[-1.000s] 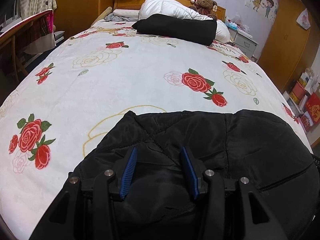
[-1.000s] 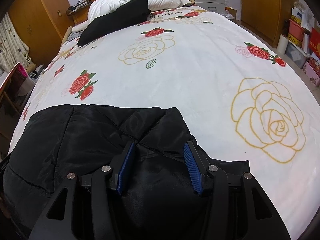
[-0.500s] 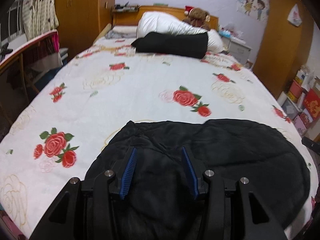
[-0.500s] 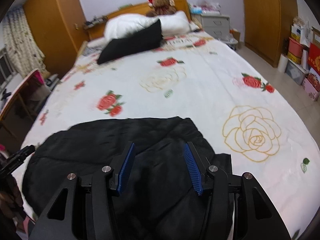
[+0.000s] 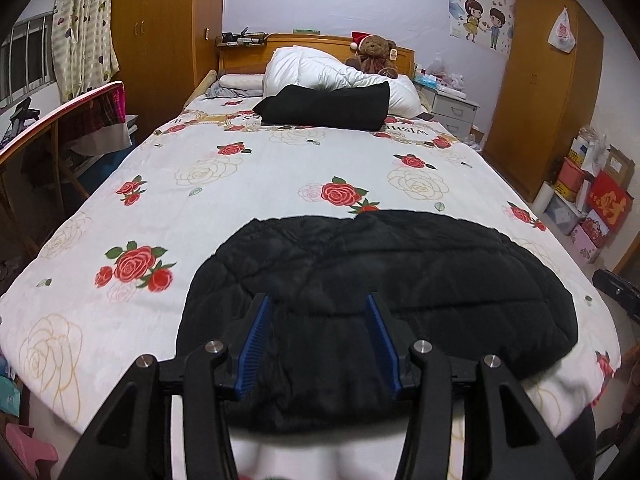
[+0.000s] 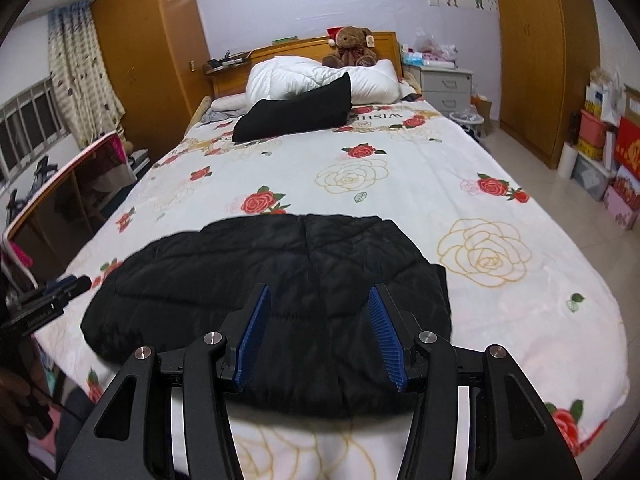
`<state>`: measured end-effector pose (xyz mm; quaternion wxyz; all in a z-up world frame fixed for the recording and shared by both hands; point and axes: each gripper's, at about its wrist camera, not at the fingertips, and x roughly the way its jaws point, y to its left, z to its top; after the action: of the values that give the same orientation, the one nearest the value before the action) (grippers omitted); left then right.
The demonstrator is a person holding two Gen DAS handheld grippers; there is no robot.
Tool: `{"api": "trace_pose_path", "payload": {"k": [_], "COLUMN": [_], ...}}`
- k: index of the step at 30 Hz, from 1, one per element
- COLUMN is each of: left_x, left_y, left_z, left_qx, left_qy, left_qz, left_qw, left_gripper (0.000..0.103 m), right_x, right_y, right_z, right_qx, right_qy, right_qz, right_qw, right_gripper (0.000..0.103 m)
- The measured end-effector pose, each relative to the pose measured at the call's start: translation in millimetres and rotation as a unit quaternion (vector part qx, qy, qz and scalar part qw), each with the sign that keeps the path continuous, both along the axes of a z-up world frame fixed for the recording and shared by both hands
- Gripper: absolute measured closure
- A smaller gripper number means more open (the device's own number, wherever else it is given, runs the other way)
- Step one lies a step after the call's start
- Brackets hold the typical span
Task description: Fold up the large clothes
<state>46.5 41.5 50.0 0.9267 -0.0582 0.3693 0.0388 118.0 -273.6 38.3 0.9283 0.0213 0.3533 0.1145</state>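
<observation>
Lying folded near the foot of the bed [image 5: 224, 184], the black jacket [image 5: 400, 280] forms one compact quilted bundle on the rose-print cover. Both grippers hang above it and clear of it. The left gripper [image 5: 318, 330] has its jaws opening, with only air between the blue pads; the cloth seen in the gap lies below on the cover, not pinched. The right gripper [image 6: 322, 330] stands about half open and likewise holds nothing.

Judgement: the fold on this garment looks complete or close to it, and the step in hand is the release and stand-off. The next move calls either for a final tidy of the bundle's edges or for fetching another garment; which one applies cannot be settled from these views.

The left view shows the jacket's left rounded end, the right side of the room with stacked boxes [image 5: 592, 200], and a dark tip at the right edge that I judge to be the other gripper. The right view shows the jacket's squared right corner [image 6: 436, 276], the bare cover beside it, and the left gripper's fingers [image 6: 68, 286] entering from the left edge. A second black bundle [image 6: 296, 114] rests against the white duvet [image 6: 312, 78] at the headboard, visible in both.
</observation>
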Motion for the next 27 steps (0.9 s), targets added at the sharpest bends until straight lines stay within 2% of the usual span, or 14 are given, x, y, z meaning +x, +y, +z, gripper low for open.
{"api": "trace_pose_path", "payload": {"k": [12,17,21,27], "left_x": [-46,-53,-55,-58], "left_y": [-28,-32,-31,-26], "left_z": [-7,-18,-29,-34], "left_qx": [0.006,0.002,0.001,-0.007], "left_qy": [0.013,0.026,0.055,0.058], "left_qz": [-0.03,-0.037,-0.022,-0.018], "left_qw": [0.9995,0.999,0.9983,0.9981], "left_gripper": [0.048,0.048,0.046,0.046], "right_x": [-61,-66,-70,-74], "right_y": [27,38,41,44], "right_z": [-15,-24,-28,-32], "right_qx": [-0.048,-0.059,-0.059,-0.064], "right_qy": [-0.005,0.002,0.008,0.015], "right_qz": [0.029,0.043,0.046,0.048], "right_qw": [0.998,0.997,0.997,0.997], "right_gripper": [0.051,0.051,0.051,0.05]}}
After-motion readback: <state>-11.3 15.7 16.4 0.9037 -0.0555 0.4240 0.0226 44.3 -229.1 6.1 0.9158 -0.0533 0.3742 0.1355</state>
